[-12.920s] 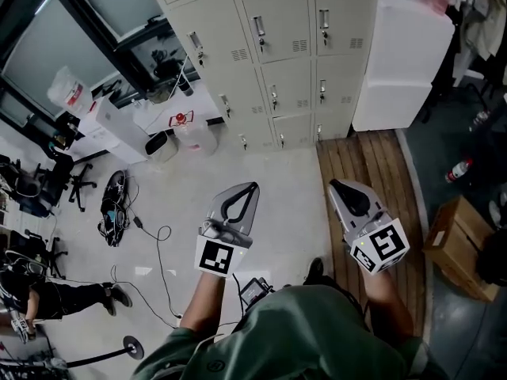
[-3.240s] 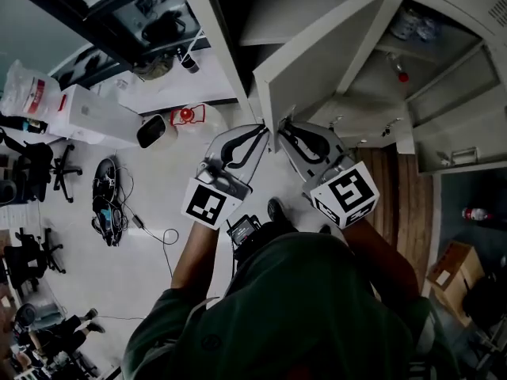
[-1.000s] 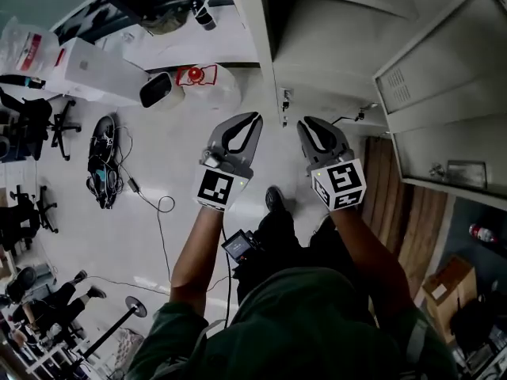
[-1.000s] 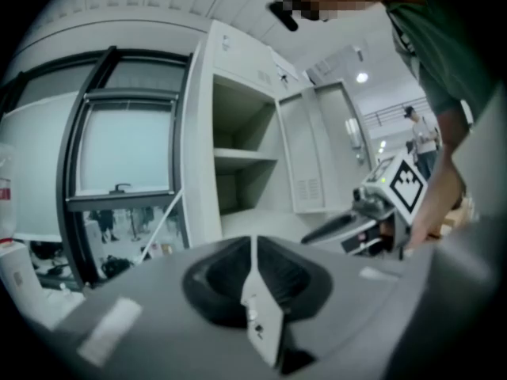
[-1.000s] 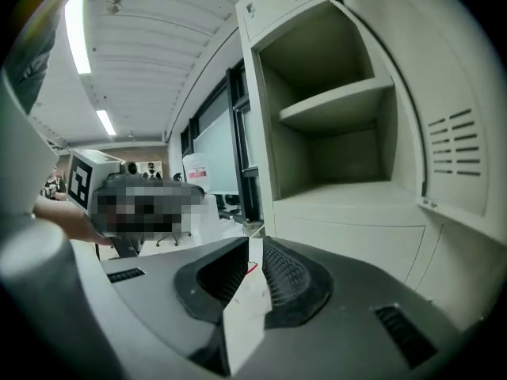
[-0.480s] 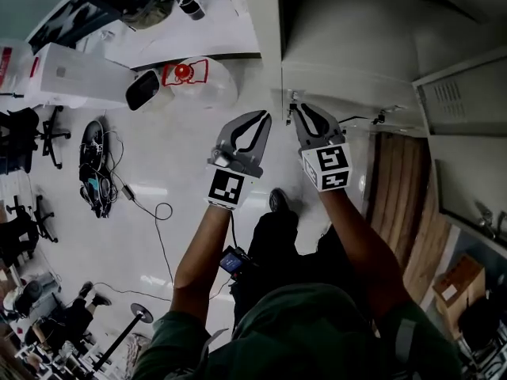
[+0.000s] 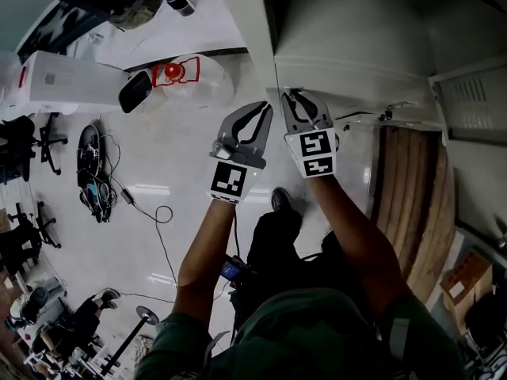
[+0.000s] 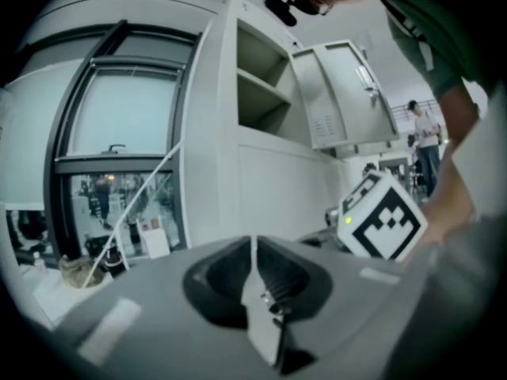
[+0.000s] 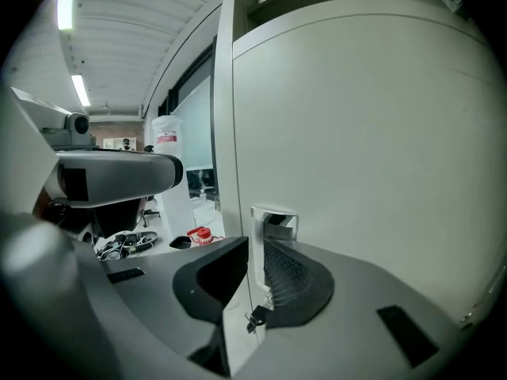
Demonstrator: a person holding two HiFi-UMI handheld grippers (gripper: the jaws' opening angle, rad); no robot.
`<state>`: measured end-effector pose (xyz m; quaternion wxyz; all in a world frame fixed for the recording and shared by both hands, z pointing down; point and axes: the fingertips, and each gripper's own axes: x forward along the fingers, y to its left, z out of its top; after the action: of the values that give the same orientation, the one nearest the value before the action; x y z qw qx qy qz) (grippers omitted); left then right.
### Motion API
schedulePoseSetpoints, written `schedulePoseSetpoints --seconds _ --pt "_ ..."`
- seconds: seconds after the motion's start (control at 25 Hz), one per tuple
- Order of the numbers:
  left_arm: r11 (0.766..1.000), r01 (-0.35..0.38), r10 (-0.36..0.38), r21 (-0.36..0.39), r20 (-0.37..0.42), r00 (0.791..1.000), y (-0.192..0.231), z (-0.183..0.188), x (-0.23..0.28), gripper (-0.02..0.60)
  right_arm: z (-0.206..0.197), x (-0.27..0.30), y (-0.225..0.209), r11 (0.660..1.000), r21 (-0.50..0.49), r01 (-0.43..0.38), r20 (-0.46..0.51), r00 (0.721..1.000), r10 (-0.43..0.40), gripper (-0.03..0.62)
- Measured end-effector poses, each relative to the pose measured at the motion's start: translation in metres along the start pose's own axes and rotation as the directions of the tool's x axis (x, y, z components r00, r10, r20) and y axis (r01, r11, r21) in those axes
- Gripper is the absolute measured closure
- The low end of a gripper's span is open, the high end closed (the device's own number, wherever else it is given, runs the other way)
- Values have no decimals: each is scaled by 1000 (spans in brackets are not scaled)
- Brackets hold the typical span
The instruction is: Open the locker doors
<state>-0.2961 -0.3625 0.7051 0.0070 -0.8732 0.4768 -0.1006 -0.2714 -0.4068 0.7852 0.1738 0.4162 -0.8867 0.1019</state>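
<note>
The right gripper has its jaws brought together, and I see nothing pinched between them. Their tips stand right at the chrome handle of a closed locker door. The left gripper hangs just beside it, on its left, also with jaws together and empty.

The closed door lies directly ahead of the right gripper and spreads from the tips to the right. Its long axis is upright, and the handle sits at its left edge, close to the corner post of the locker. So I judge that the hinge is on the far right side, and that the door must swing toward the person and to the right. The right gripper is clearly the nearer one for this pull.

Behind both grippers the floor gives open room to step back. To the right of the right gripper another door already stands open, and the swinging panel could come near to it. The handle looks small and smooth, so the closed tips may slip off it.
</note>
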Motion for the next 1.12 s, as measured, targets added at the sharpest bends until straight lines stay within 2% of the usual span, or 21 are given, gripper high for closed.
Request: schedulePoseSetpoints --seconds 0.24,0.52,0.72,0.84,1.12 --pt "1000 -9 9 -7 -44 999 3 -19 10 578 -3 -1 4 1000 -5 -23 23 999 23 557" --pt "996 -55 50 -68 -71 996 -3 -32 3 578 -20 -41 25 995 -36 -96 14 995 97 557" --pt "999 -1 -3 -54 -65 998 -46 -29 -9 578 -40 -85 35 992 -18 -129 -13 992 129 557" --pt "997 12 -17 -70 -81 997 -69 -30 -17 581 -54 -108 36 990 7 -140 -41 989 140 557" --pt "994 57 -66 -98 -92 994 -139 -16 -26 581 -88 -176 27 991 64 -121 -125 984 128 558"
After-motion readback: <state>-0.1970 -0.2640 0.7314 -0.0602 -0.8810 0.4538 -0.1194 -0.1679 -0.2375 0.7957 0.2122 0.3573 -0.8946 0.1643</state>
